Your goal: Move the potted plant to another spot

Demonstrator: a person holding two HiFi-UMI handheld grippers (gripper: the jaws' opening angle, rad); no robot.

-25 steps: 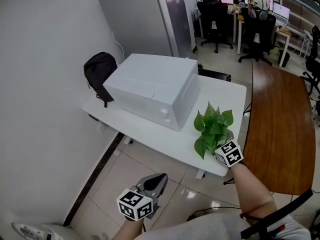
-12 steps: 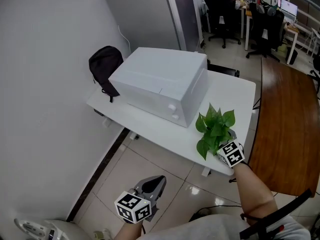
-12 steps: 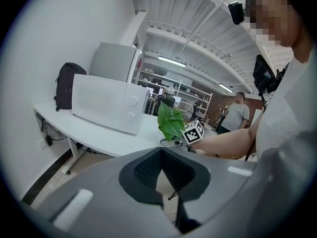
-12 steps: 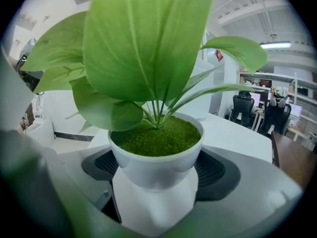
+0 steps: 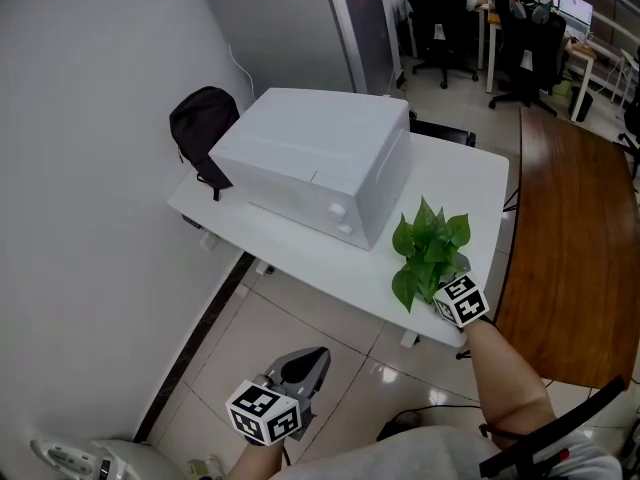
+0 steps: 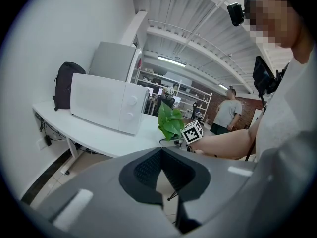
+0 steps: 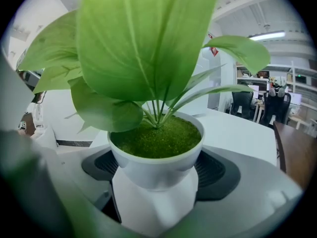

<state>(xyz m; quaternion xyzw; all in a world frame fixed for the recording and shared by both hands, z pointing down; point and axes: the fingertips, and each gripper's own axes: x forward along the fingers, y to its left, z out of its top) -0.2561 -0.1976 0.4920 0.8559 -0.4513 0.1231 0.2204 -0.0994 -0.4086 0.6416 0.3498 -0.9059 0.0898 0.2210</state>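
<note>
As right claw (image 7: 156, 178) clasps potted plant (image 7: 154, 150), leaves (image 7: 143, 38) masking much of table (image 7: 235, 128)

potted plant (image 5: 428, 248): green leaves, green moss, white pot
counter (image 5: 300, 253): white
microwave (image 5: 315, 158): white
backpack (image 5: 203, 123): black
left tongs (image 6: 161, 152): grey, black ribbed pads
marker cubes (image 5: 461, 301): black-and-white squares
side table (image 5: 575, 258): brown wood grain

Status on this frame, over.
Right tongs shut on potted plant at table corner. Left tongs shut, empty, off table. Microwave beside plant.
</note>
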